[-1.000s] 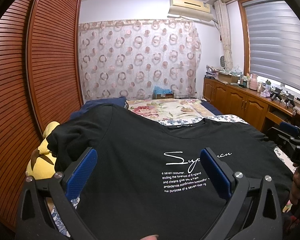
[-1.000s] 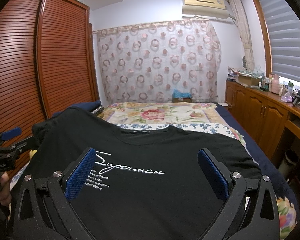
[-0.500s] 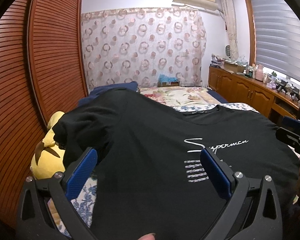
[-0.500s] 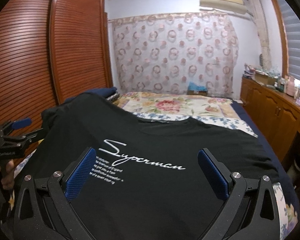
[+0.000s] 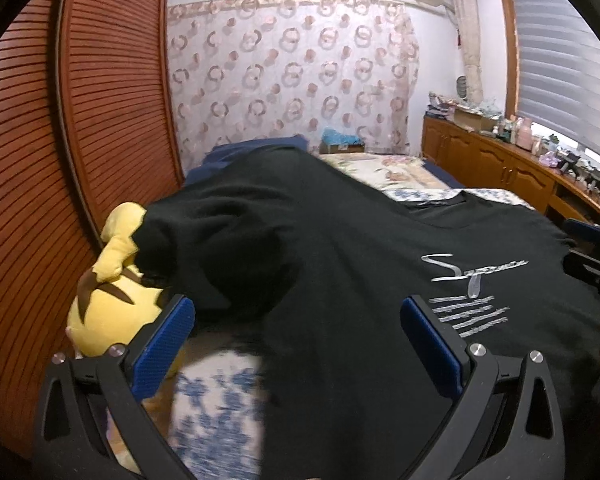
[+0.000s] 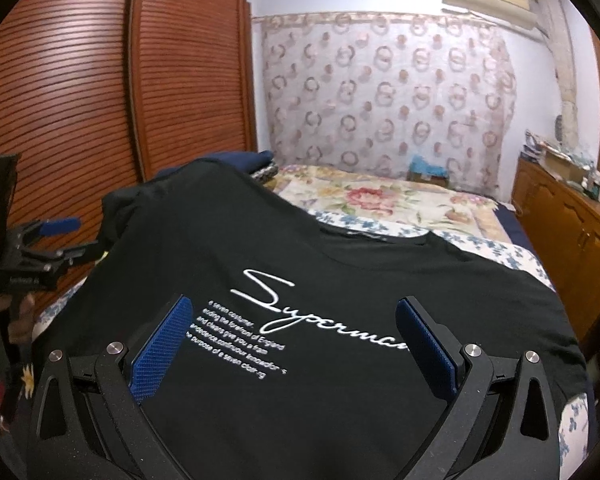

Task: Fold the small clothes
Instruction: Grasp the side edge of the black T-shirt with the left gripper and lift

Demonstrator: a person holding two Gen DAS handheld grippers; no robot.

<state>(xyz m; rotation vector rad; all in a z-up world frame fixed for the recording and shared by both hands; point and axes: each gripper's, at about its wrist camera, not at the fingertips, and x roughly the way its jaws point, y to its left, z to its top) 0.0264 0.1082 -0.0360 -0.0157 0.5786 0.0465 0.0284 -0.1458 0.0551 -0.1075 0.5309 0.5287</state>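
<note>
Both the left tool (image 5: 298, 344) and the right tool (image 6: 292, 340) stand wide apart over the near hem, holding nothing. The black T-shirt (image 6: 300, 280) lies print-up on the bed (image 6: 380, 200), its long axis running near to far, collar at the far end. Its left sleeve drapes over a yellow plush toy (image 5: 112, 304).

a black t-shirt (image 6: 320, 288) printed with white script lies spread front-up on a floral-quilted bed (image 6: 384, 200), its collar toward a ring-patterned curtain (image 6: 384, 92). the right gripper (image 6: 294, 338), blue pads wide apart, hovers above the lettering. at far left the left gripper (image 6: 58, 240), held in a hand (image 6: 18, 312), sits by the shirt's sleeve before louvered wardrobe doors (image 6: 100, 92).
</note>
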